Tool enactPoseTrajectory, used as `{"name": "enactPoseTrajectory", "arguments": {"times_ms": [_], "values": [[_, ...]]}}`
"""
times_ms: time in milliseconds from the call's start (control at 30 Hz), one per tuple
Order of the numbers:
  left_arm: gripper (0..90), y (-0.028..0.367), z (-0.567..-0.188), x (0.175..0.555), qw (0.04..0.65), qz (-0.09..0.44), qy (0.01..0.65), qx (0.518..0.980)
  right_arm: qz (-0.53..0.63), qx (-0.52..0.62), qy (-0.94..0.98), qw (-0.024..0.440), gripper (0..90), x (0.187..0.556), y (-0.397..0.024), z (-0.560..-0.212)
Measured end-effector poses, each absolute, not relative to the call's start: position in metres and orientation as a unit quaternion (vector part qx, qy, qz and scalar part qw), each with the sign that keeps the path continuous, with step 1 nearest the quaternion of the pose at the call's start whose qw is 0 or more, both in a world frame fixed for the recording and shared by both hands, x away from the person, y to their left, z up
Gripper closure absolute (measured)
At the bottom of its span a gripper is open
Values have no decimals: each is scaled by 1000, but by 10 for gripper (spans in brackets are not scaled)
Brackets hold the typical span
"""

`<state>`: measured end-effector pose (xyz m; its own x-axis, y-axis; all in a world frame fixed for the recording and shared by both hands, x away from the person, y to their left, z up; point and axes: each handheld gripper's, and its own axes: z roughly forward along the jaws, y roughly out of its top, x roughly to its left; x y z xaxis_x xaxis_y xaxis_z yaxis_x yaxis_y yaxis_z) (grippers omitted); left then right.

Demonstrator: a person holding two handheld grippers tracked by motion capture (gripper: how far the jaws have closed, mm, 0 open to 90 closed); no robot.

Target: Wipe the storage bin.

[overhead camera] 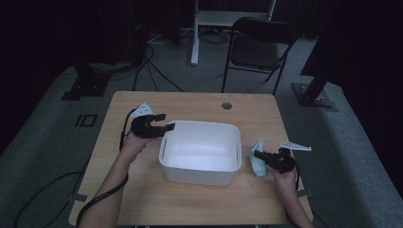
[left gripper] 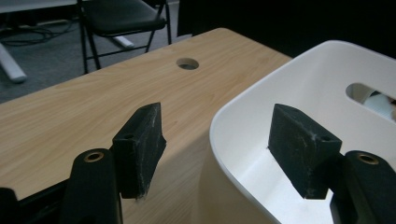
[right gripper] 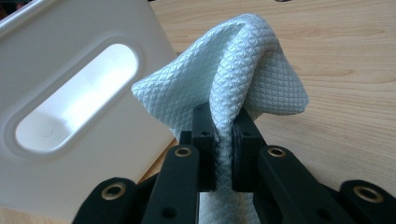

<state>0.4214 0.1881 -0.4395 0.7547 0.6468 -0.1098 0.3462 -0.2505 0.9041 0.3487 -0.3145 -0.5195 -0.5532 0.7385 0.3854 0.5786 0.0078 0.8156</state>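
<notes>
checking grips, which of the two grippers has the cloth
The right gripper: its jaws are shut on the pale blue cloth beside the white tub. The left gripper straddles the tub's rim, jaws open.

High view overlooks table; both gripper views sit close, sharing white bin.

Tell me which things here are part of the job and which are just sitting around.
In the job:
- pale blue cloth, pinched in the right tongs
- white plastic bin, its left wall between the open left tongs

Just around:
- folding chair behind the wooden table
- floor cables
</notes>
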Motion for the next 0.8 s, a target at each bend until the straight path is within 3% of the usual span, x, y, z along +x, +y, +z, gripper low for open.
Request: {"name": "enactPoseTrajectory", "arguments": {"times_ms": [233,433,667,800], "values": [[428,186,-444,436,516,148,324,779,529,468,705,71,827,350,-314,-521],[549,181,-447,445,527,122,314,780,527,468,706,69,827,350,-314,-522],[778,175,-450,446,521,114,297,792,527,468,706,68,827,350,-314,-523],[802,178,-451,443,528,120,306,783,528,469,705,68,827,350,-315,-523]]}}
